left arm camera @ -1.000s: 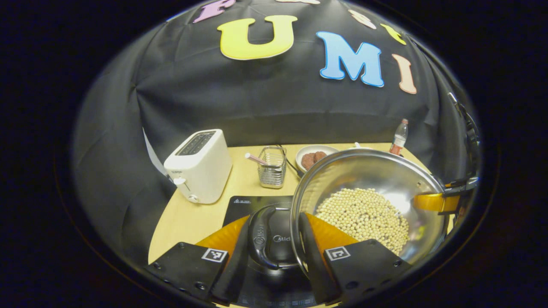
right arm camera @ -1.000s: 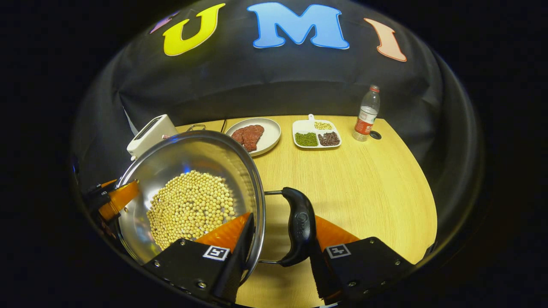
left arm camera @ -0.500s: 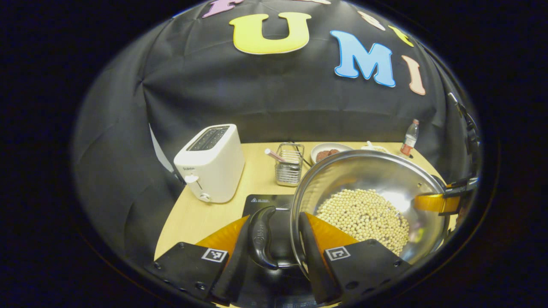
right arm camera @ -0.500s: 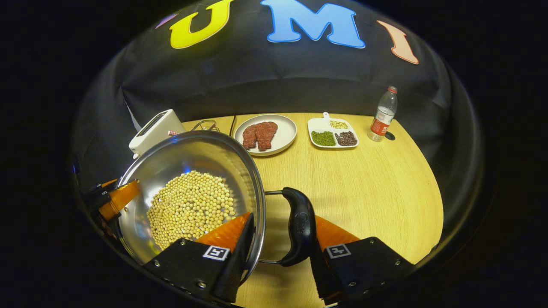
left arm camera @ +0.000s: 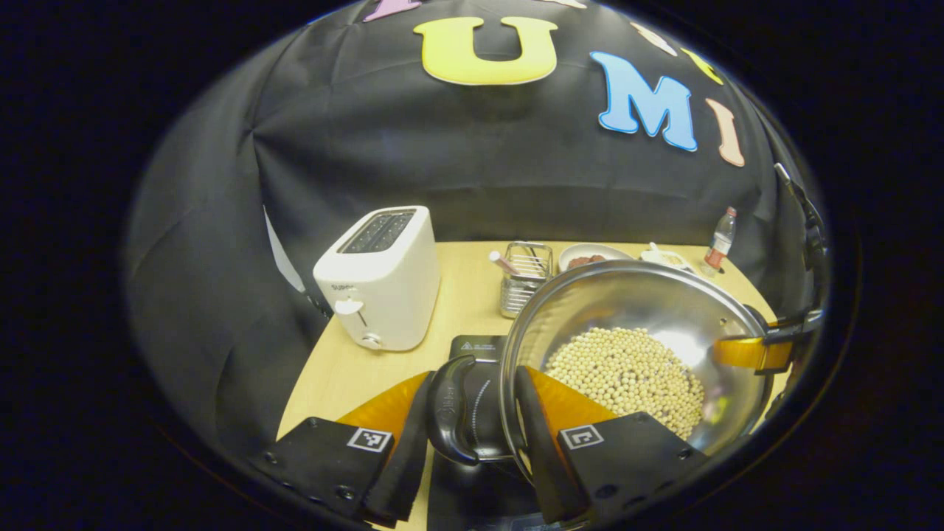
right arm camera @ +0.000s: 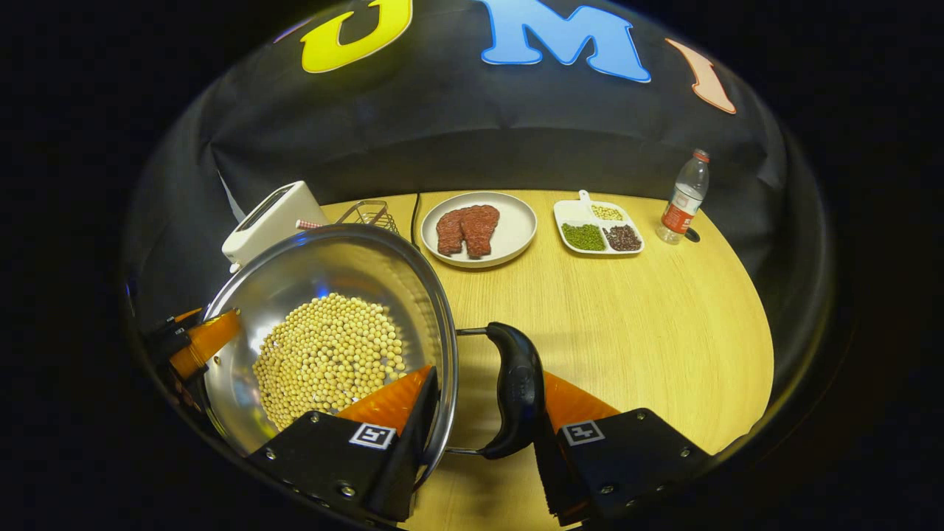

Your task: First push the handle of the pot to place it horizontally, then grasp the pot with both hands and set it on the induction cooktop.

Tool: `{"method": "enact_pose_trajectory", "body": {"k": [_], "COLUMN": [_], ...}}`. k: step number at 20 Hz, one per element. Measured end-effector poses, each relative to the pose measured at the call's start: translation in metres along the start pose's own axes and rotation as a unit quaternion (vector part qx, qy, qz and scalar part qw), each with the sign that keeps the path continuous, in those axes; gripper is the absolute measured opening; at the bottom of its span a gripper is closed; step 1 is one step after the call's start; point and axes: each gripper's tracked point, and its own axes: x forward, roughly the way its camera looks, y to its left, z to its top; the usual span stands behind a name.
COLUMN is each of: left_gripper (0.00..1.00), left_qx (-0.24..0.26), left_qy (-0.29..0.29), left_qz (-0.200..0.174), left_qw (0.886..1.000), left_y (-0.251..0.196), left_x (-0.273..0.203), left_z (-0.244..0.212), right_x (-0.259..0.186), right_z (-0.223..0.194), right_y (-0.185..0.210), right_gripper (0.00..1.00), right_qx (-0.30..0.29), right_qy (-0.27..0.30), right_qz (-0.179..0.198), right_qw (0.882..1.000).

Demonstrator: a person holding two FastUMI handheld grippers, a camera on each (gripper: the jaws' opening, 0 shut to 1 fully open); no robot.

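The stainless pot, part-filled with pale soybeans, hangs between both grippers, seemingly carried over the black induction cooktop, which lies at 6 o'clock in the left gripper view, partly under the pot's left handle; whether the base touches the glass yet I cannot tell. The left gripper is closed around the left handle, one finger outside the black grip, the other inside against the pot's wall; the right gripper clamps the right handle likewise, one finger within the rim, one outside the grip. I judge the load fairly heavy and rigid; polished steel is slippery, so the loop handles are the sound holds; loose beans will slide if it tips, so keep it level. Outward in the left gripper view: a white toaster at 10 o'clock, a wire rack at 12; in the right gripper view a plate of meat at 12, a divided bean dish and a water bottle toward 1, all on the wooden table.
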Motion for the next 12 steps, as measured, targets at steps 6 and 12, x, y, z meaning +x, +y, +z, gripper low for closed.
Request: {"method": "enact_pose_trajectory", "body": {"k": [6, 12], "left_gripper": [0.69, 0.65], "left_qx": [-0.007, -0.010], "left_qy": [0.011, 0.015], "left_qz": [0.002, -0.007], "left_qw": [1.000, 1.000], "left_y": [0.007, 0.018], "left_x": [0.026, 0.044], "left_z": [-0.017, -0.026], "right_x": [-0.003, -0.009], "right_z": [0.002, 0.004], "right_y": [-0.001, 0.000], "right_gripper": [0.67, 0.67], "right_qx": [0.001, 0.002], "right_qy": [0.007, 0.007], "right_qz": [0.001, -0.001], "right_qw": [1.000, 1.000]}}
